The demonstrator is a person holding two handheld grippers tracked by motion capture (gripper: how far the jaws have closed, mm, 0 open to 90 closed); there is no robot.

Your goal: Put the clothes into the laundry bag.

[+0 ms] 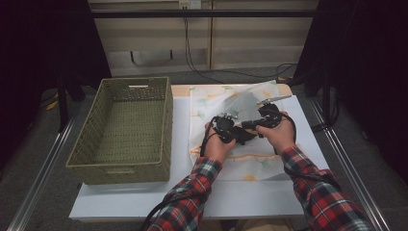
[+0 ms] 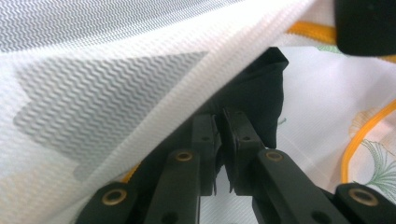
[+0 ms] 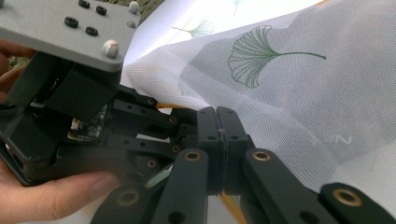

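Both claws work a white mesh laundry bag [image 1: 231, 103] w/ green ginkgo-leaf print and orange trim, lying on the white surface [image 1: 144, 197] right of centre, approx. in front of the person.

L claw [image 1: 239, 134]: jaws nearly together, pinching a thin edge of the bag. In the left gripper view the L claw [image 2: 223, 140] has a sliver of fabric between its pads; a dark garment [image 2: 261, 98] sits inside the bag just beyond the tips, and a ribbed white band of the bag crosses diagonally above.

R claw [image 1: 246, 124]: jaws fully together, clamped on the bag's mesh. In the right gripper view the R claw [image 3: 217, 135] holds the mesh lifted and taut, w/ a ginkgo leaf [image 3: 257, 56] printed on it and the dark shape showing through. The L gripper's body and grey plate sit just beside it at left, w/ the person's fingers [image 3: 56, 196] wrapped around it.

The two claws are close together, almost touching, over the bag's mid part.

Woven green basket [image 1: 126, 132] stands on the surface's left side, well apart from the bag. Person's sleeves are red plaid.
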